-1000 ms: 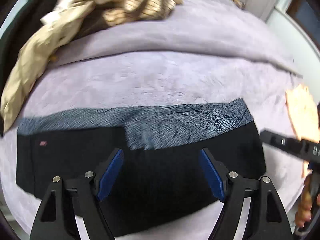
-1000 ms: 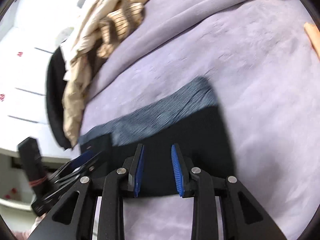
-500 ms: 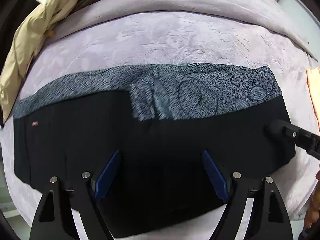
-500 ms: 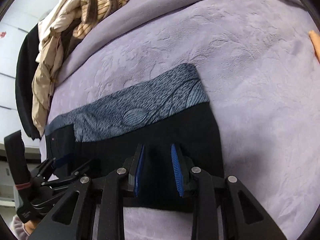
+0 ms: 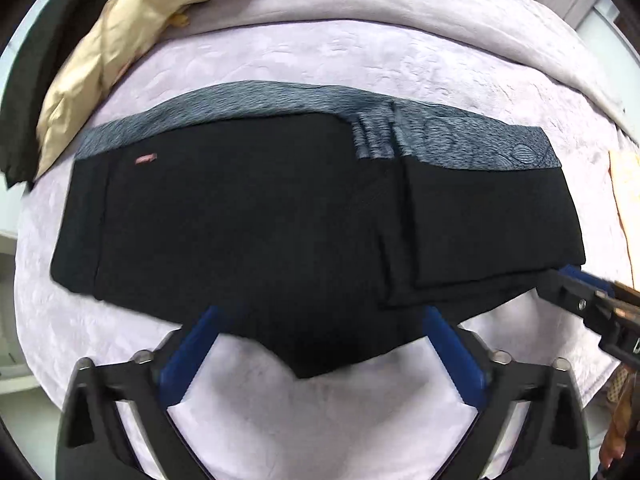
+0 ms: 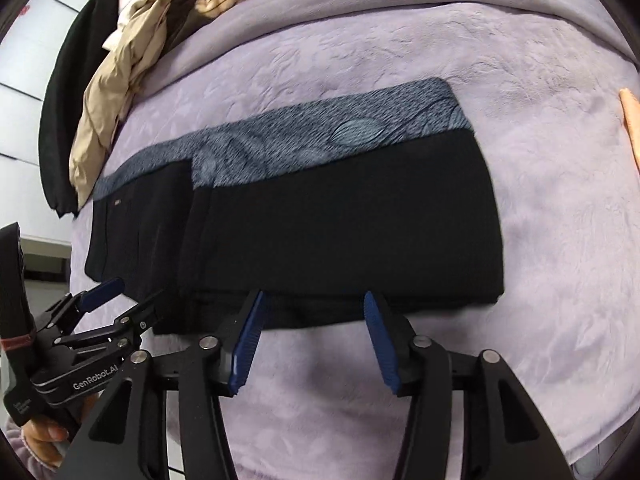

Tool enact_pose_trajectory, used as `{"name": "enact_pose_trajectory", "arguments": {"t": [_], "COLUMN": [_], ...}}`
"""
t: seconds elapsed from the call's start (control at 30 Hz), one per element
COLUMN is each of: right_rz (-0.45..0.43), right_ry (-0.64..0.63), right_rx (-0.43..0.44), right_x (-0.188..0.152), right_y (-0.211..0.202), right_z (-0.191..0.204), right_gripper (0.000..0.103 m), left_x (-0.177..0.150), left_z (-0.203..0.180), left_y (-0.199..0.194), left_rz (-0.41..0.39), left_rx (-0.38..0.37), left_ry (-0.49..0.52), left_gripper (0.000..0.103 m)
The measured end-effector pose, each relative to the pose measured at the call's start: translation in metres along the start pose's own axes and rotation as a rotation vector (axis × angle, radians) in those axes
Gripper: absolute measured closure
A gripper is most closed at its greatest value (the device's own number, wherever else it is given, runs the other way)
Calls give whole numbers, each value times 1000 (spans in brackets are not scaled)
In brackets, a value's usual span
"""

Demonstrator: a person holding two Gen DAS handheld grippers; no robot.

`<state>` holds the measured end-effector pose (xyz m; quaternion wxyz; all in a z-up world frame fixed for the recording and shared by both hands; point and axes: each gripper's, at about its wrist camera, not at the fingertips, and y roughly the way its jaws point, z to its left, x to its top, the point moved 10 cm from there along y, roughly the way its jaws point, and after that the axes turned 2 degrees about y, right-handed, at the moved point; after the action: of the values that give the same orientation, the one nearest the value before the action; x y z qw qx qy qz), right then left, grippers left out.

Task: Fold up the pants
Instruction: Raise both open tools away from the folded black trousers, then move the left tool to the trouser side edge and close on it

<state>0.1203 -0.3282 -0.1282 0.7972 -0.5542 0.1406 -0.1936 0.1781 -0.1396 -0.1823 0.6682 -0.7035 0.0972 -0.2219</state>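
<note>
Black pants (image 5: 248,216) with a grey patterned band (image 5: 472,140) lie folded flat on a lilac bedspread (image 5: 360,56). My left gripper (image 5: 320,312) hovers over their near edge. Its jaws are opening wide, and the blue pads (image 5: 188,356) press on nothing. The pointed near fold of the pants lies between the fingers. In the right wrist view the pants (image 6: 340,232) fill the middle. My right gripper (image 6: 314,298) hangs at their near edge, jaws opening, pads clear of the cloth. The left gripper (image 6: 136,296) shows at the lower left there, and the right gripper (image 5: 576,288) at the right edge of the left wrist view.
A heap of beige and striped clothes (image 6: 132,56) and a black garment (image 6: 60,92) lie at the bed's far left. An orange item (image 6: 632,120) sits at the right edge. White furniture (image 6: 24,136) stands beyond the bed on the left. A hand (image 6: 40,436) holds the left gripper.
Both grippers have drawn back from over the pants to their near edge. Both pairs of jaws have widened, the right from nearly shut. The pants lie flat.
</note>
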Motion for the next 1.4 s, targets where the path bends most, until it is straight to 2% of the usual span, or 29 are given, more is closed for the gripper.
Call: {"name": "enact_pose_trajectory", "arguments": {"t": [0.07,0.23,0.4,0.53,0.73,0.83,1.0,1.27,1.4], "right_rz": [12,42,45,54,105,114,125,138,152], "right_ry": [-17,-41,-92,-179,-210,-230,-259,-283,-295], "right_rx": [-12,-17,-49,-129,-128,-131,-146,-142,-141], "right_x": [-9,-29,-44,-55,-69,-72,-72,-74,-75], "right_y": [0,-1,-1,0,1,4,7,15,21], "right_z": [8,29,51,69,97,109,127,152,160], "right_gripper": [44,27,19,19,19,19,19,18,18], "left_x": [-7,-28,-30,-45,-54,-61,-68,-82,-73], "left_z": [9,32,41,57,87,100,127,161,174], "left_y": [-5,-13,-7,-15,-15,-14,-12,-9,-6], "left_rz": [-2,27,41,47,39,42,29,21,11], "left_rx": [-4,-1,-2,0,6,-21,2,-20,-34], "left_ry": [-7,-37,-68,-100,-160,-180,-214,-277,-299], "left_gripper": [0,0,0,0,0,0,0,0,0]}}
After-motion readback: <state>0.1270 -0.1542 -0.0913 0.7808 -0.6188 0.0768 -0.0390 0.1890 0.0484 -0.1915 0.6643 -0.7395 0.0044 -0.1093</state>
